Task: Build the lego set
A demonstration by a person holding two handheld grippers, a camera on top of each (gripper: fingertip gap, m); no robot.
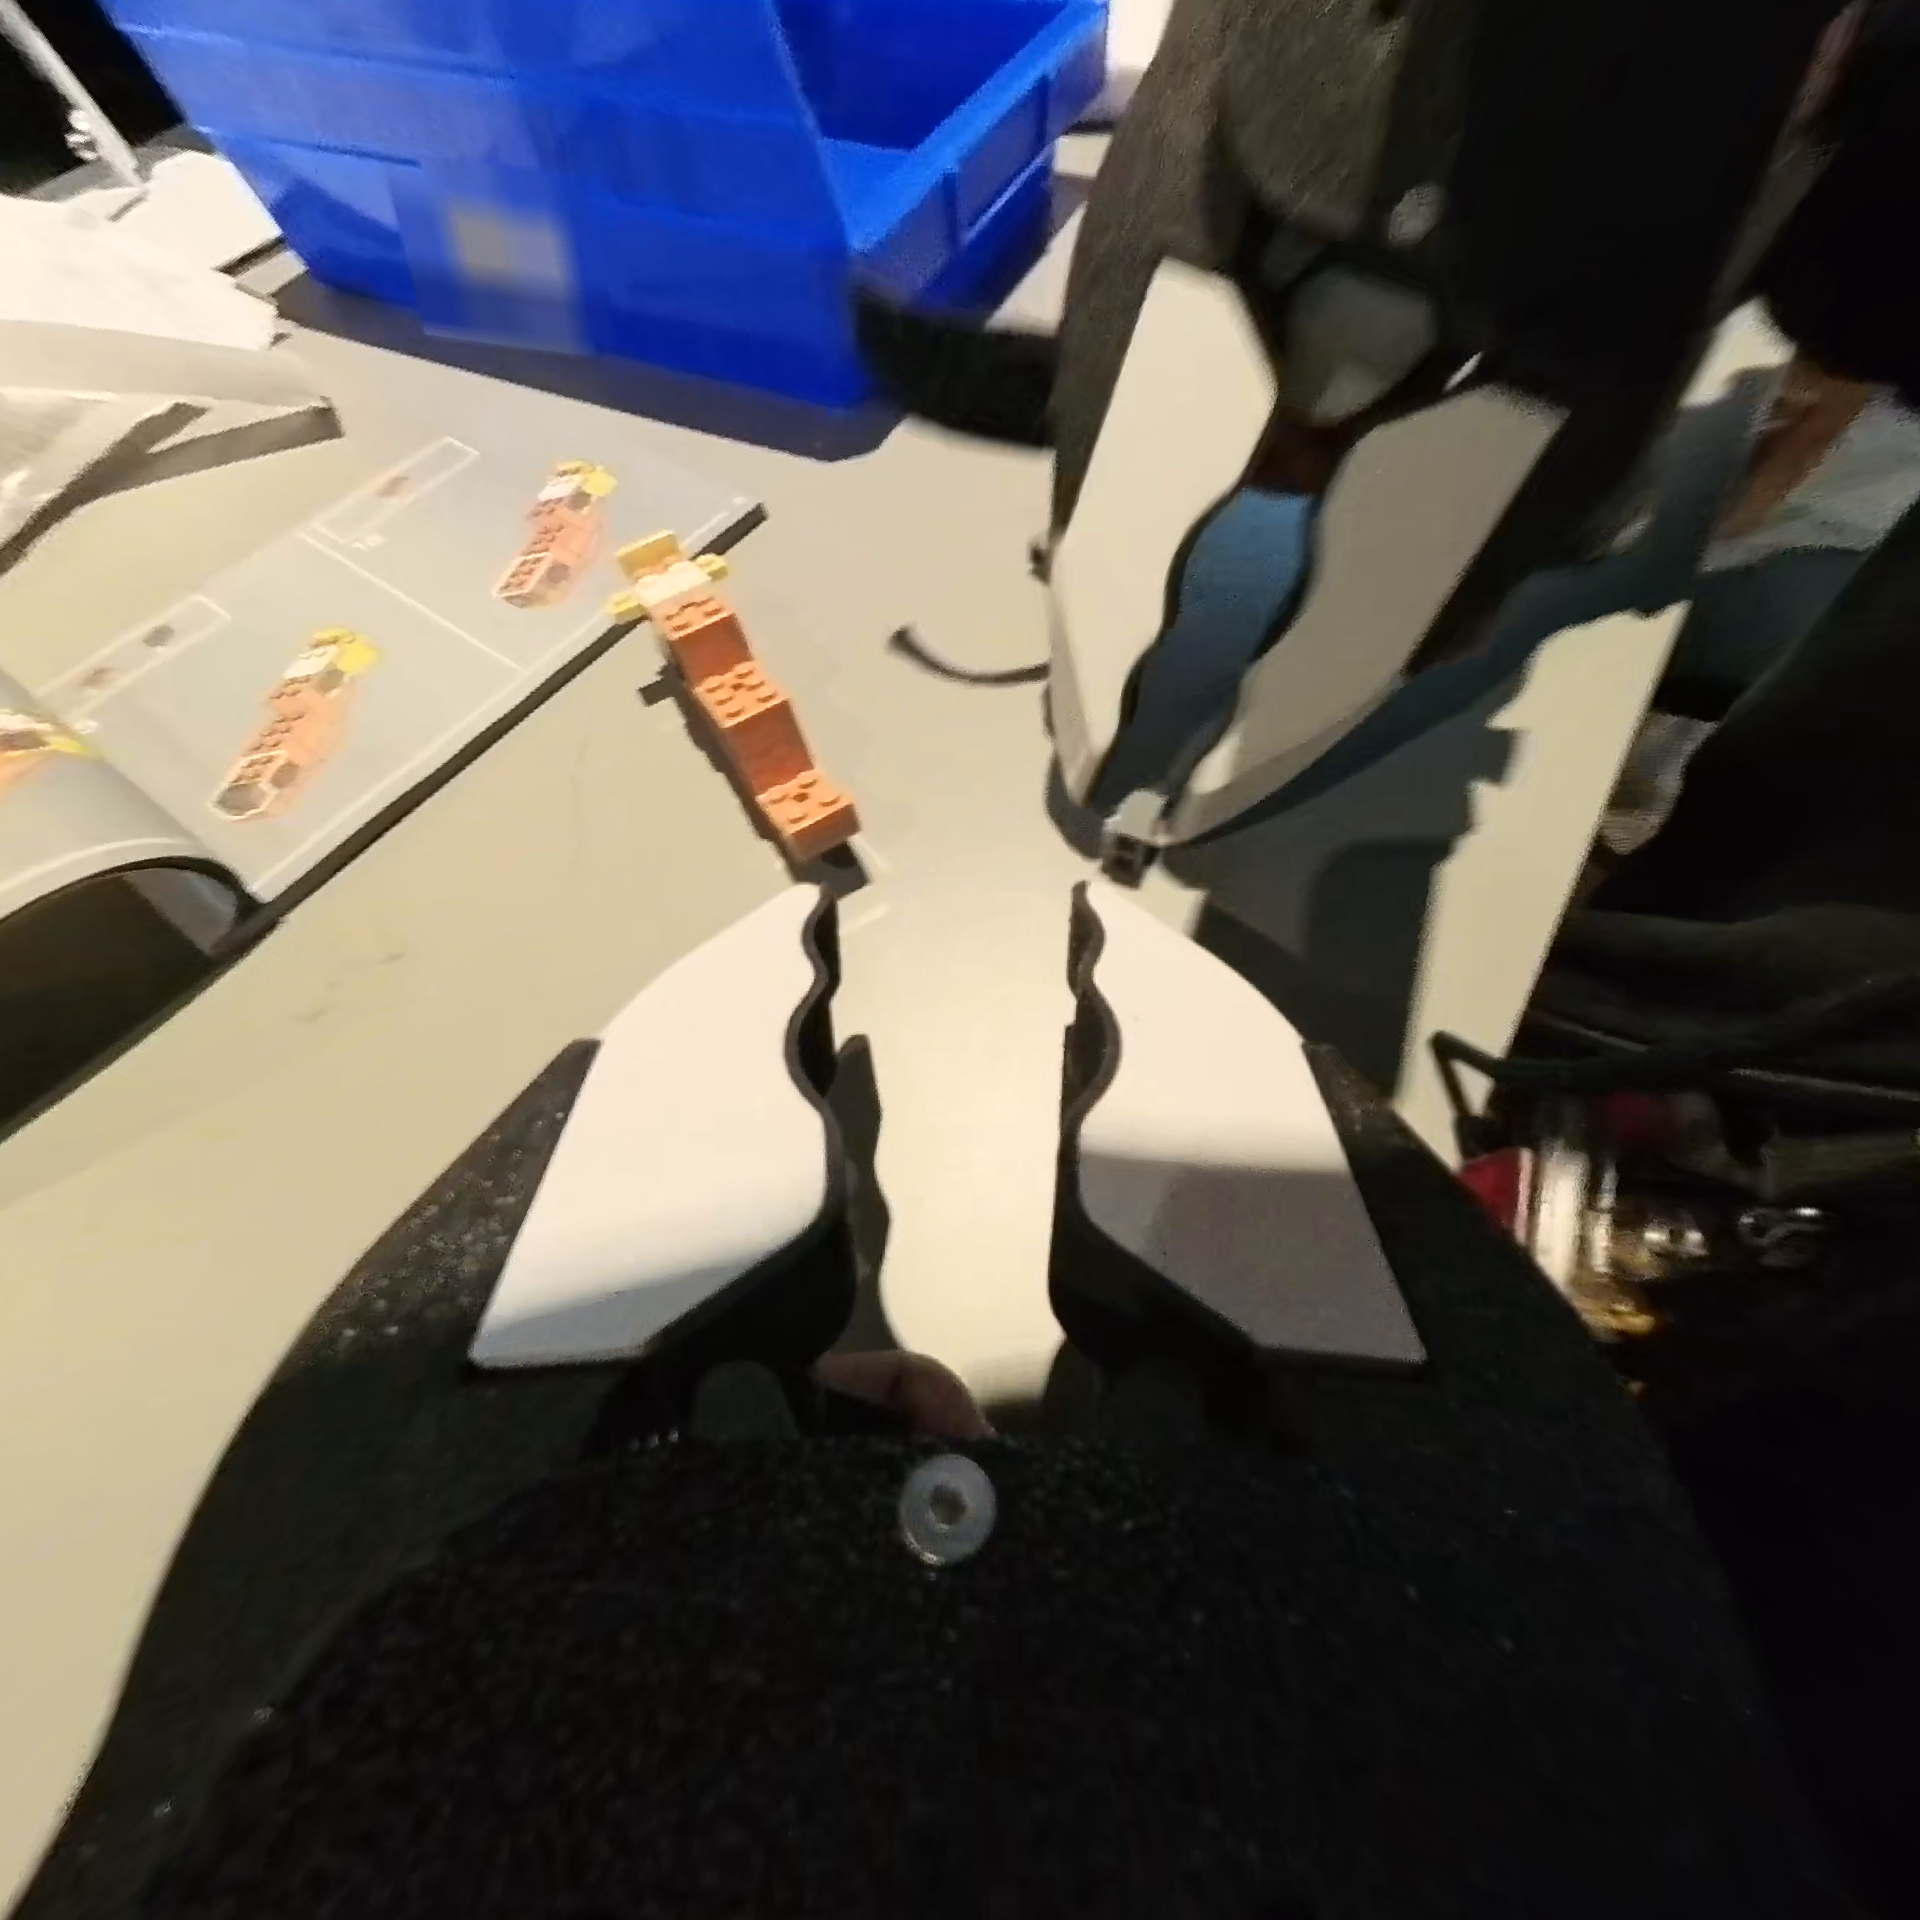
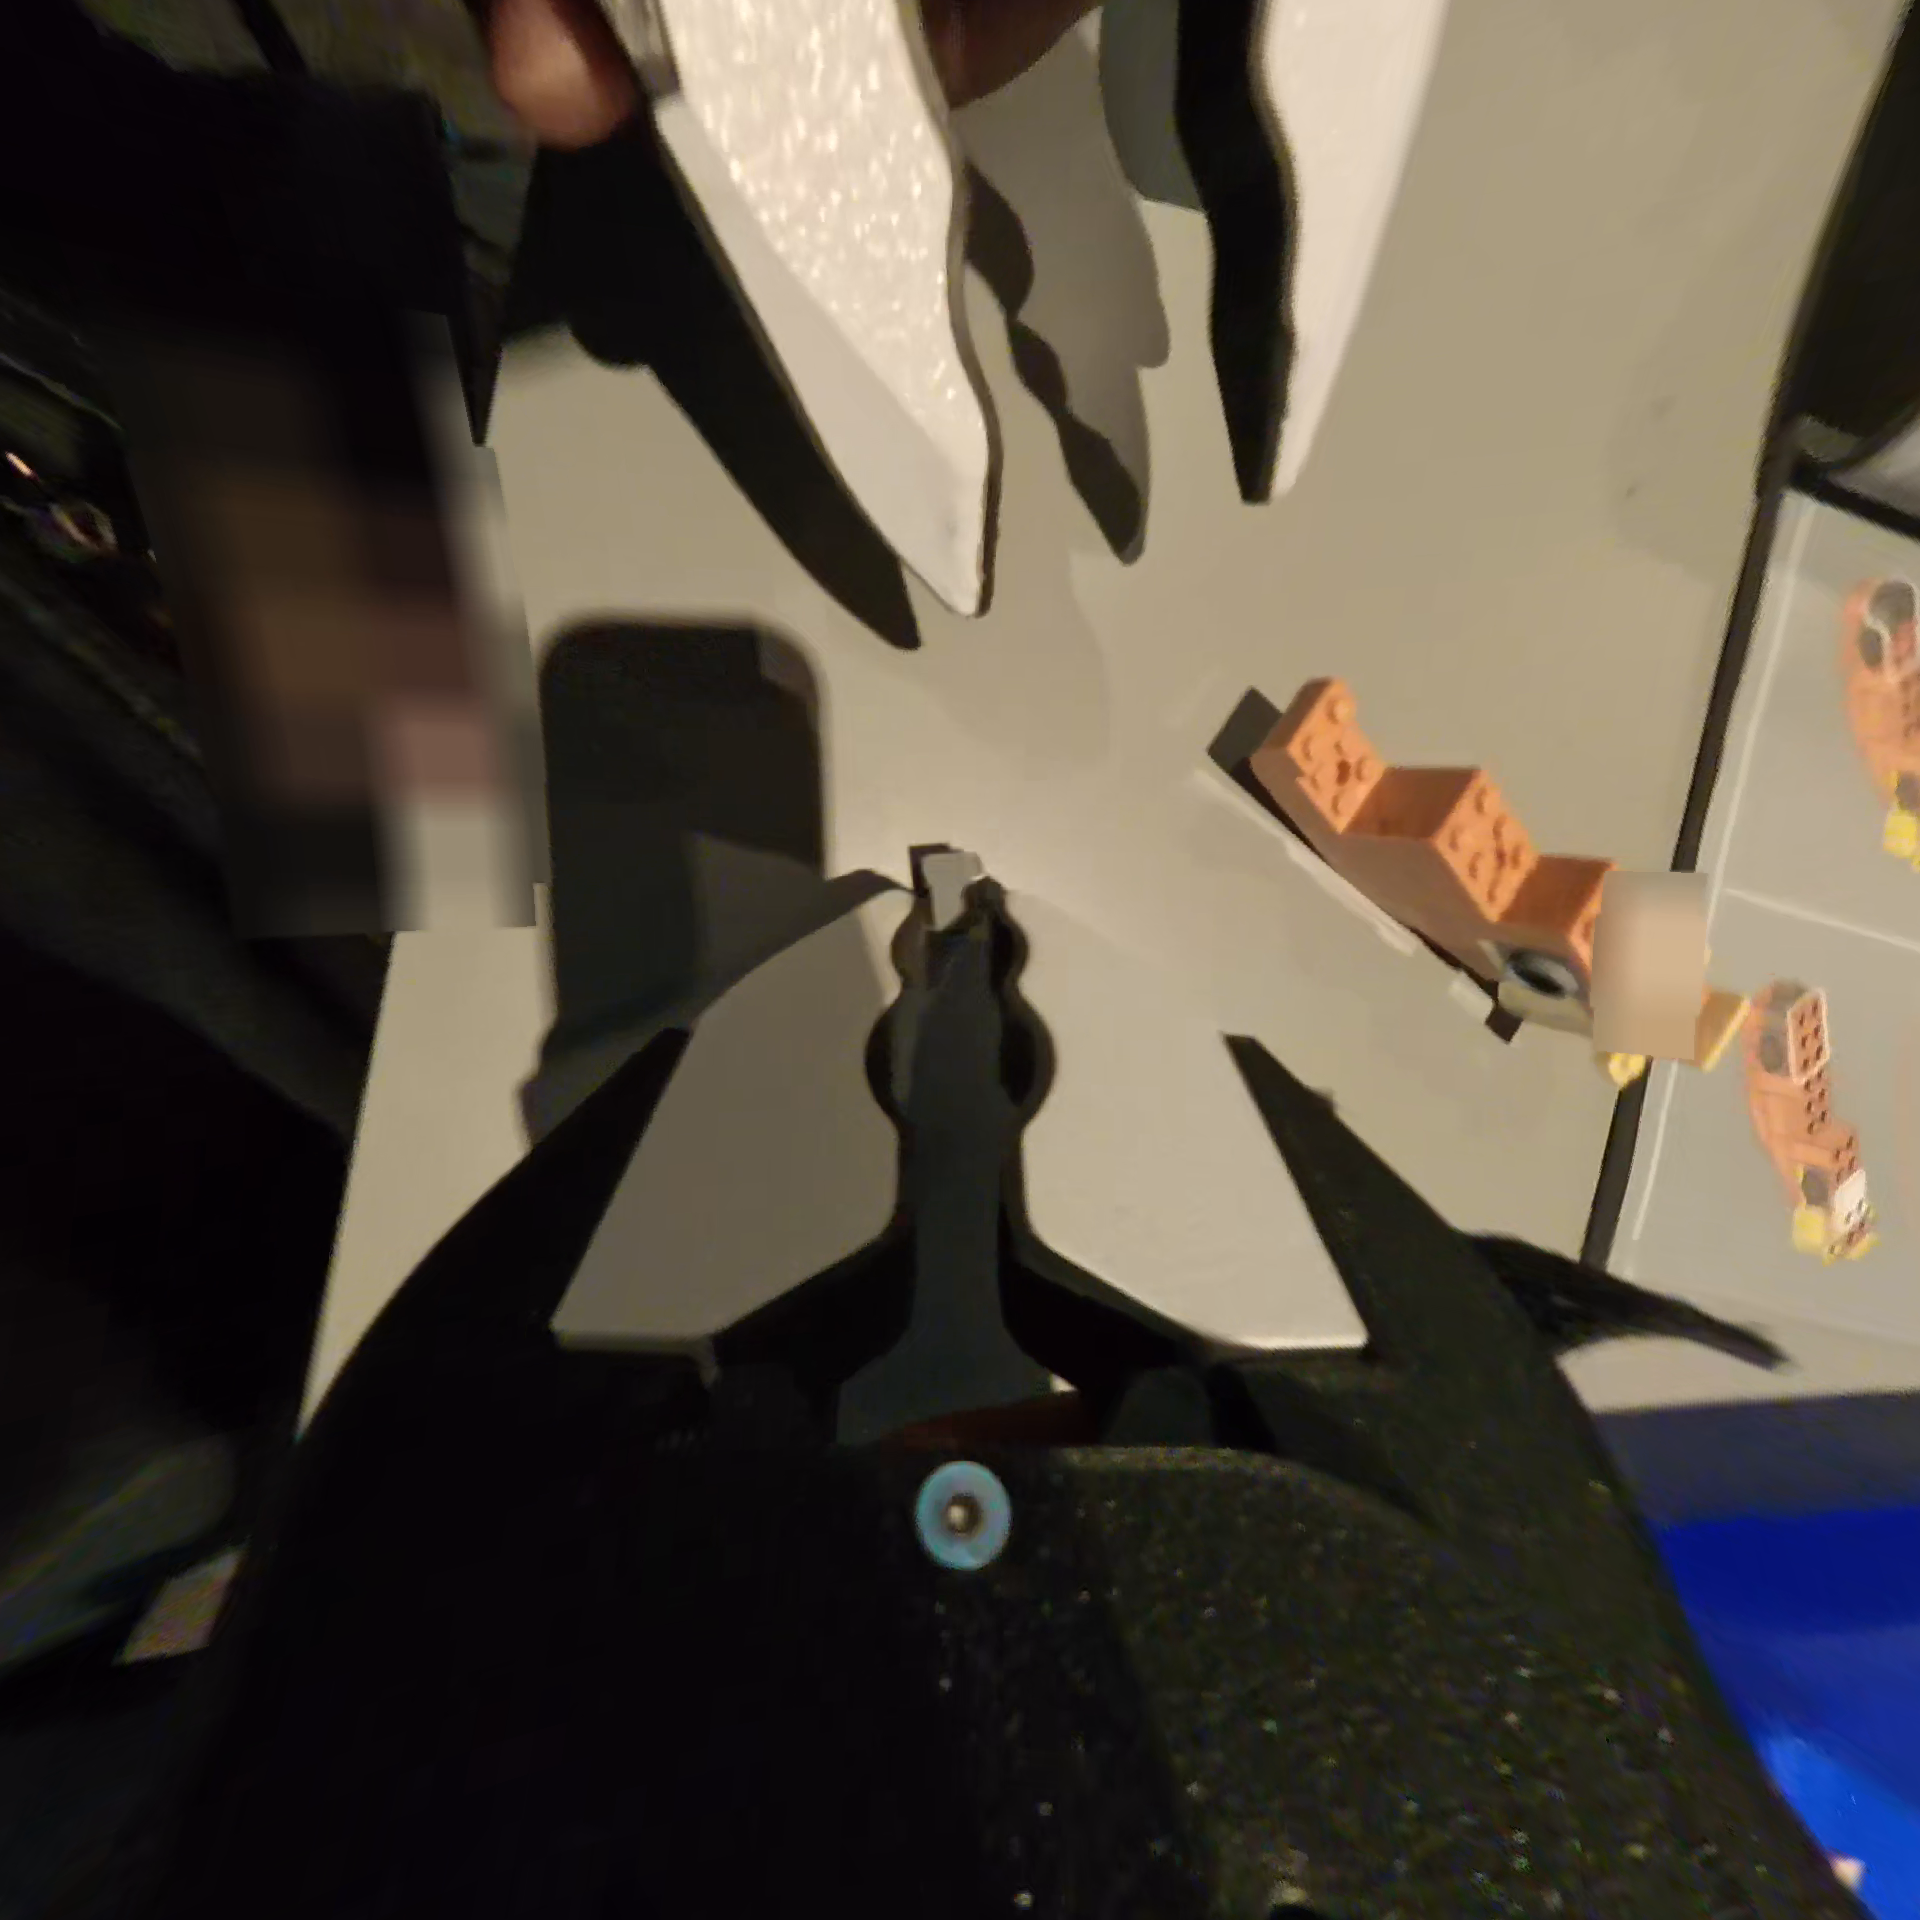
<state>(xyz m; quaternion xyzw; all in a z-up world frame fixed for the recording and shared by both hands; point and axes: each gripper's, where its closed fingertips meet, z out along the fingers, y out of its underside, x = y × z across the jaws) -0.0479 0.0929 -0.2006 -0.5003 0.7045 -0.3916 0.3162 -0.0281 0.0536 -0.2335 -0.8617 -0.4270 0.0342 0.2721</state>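
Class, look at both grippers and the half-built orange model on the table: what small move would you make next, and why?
Probably bring the open left gripper onto the orange model to steady it. The right gripper is shut on a small grey piece, while the model lies loose on the table beside the instruction booklet, so pressing the piece on could push it away.

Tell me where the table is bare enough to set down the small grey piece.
Bare table lies below the open instruction booklet, left of the left gripper. Another free patch sits between the orange lego build and the right gripper, which pinches the grey piece. It is crowded by the blue bin and the booklet.
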